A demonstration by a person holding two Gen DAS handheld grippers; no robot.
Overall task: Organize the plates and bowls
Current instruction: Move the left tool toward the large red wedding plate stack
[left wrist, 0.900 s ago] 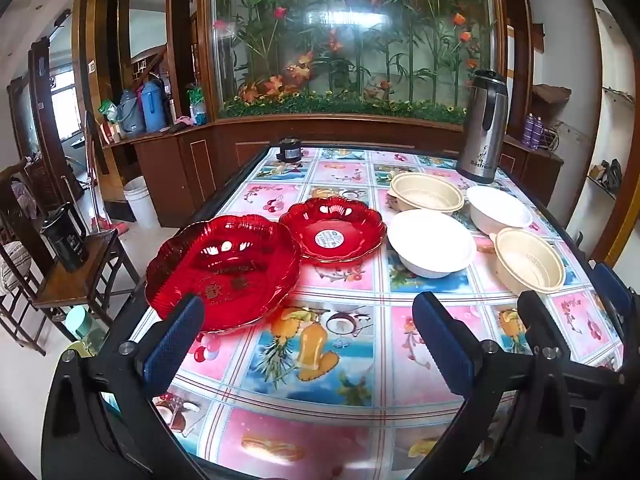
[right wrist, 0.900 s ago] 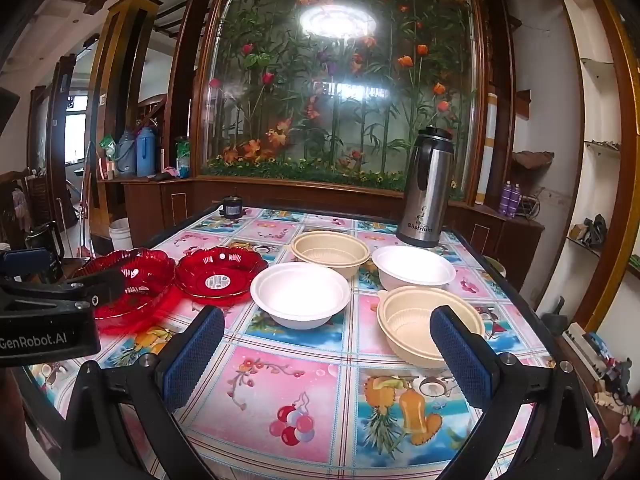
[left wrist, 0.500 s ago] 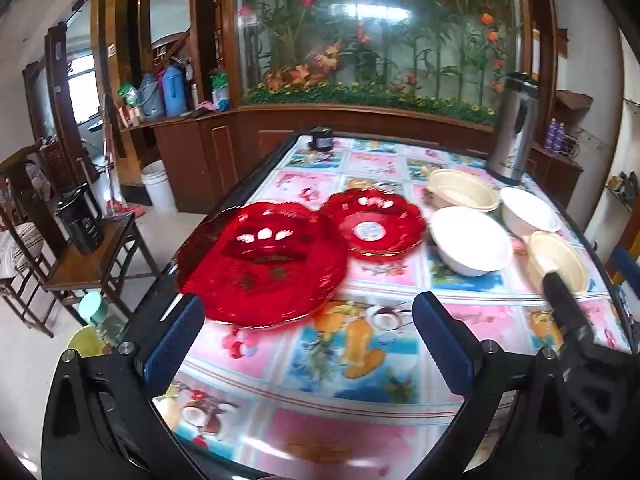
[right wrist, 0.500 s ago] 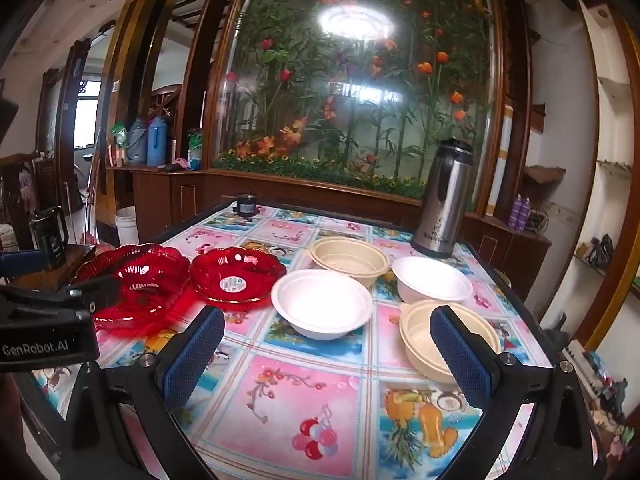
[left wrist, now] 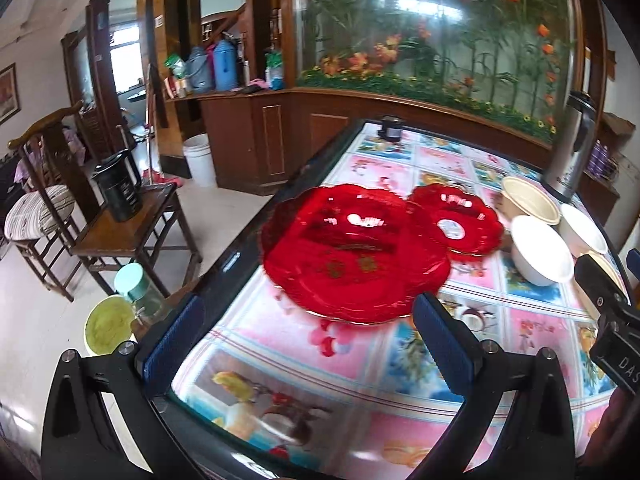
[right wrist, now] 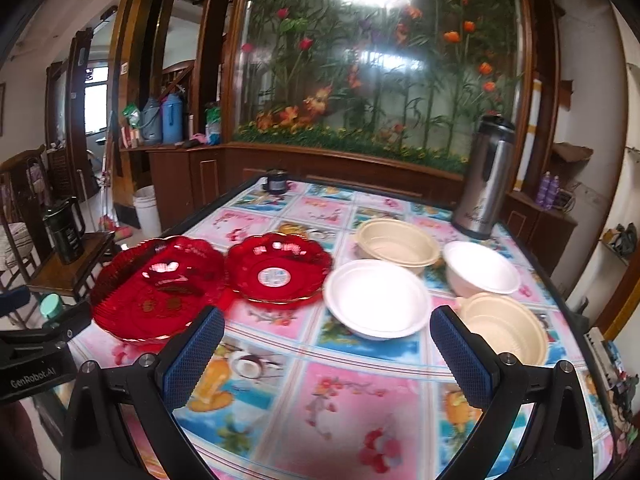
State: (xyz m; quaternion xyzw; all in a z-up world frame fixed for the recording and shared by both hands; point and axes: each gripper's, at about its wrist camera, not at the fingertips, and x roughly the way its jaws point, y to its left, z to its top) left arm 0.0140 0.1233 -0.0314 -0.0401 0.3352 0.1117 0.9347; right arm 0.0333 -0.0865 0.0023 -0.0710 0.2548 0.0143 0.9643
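Observation:
A large red plate [left wrist: 352, 256] [right wrist: 156, 288] lies near the table's left edge, a smaller red plate [left wrist: 456, 226] [right wrist: 278, 268] beside it. To their right stand a white bowl [right wrist: 376, 298] [left wrist: 540, 254], a second white bowl [right wrist: 482, 268], a beige bowl [right wrist: 396, 244] [left wrist: 530, 204] and another beige bowl [right wrist: 504, 326]. My left gripper [left wrist: 308, 338] is open and empty, just short of the large red plate. My right gripper [right wrist: 328, 356] is open and empty, in front of the white bowl.
The table [right wrist: 328, 408] has a fruit-pattern cloth. A steel thermos [right wrist: 484, 176] stands at the back right, a small dark jar [right wrist: 277, 181] at the back. Left of the table are a wooden stool with a black jug [left wrist: 118, 188] and a chair [left wrist: 40, 208].
My left gripper has swung left and closer to the large red plate, which now fills more of its view. My right gripper has moved slightly forward. Nothing was grasped.

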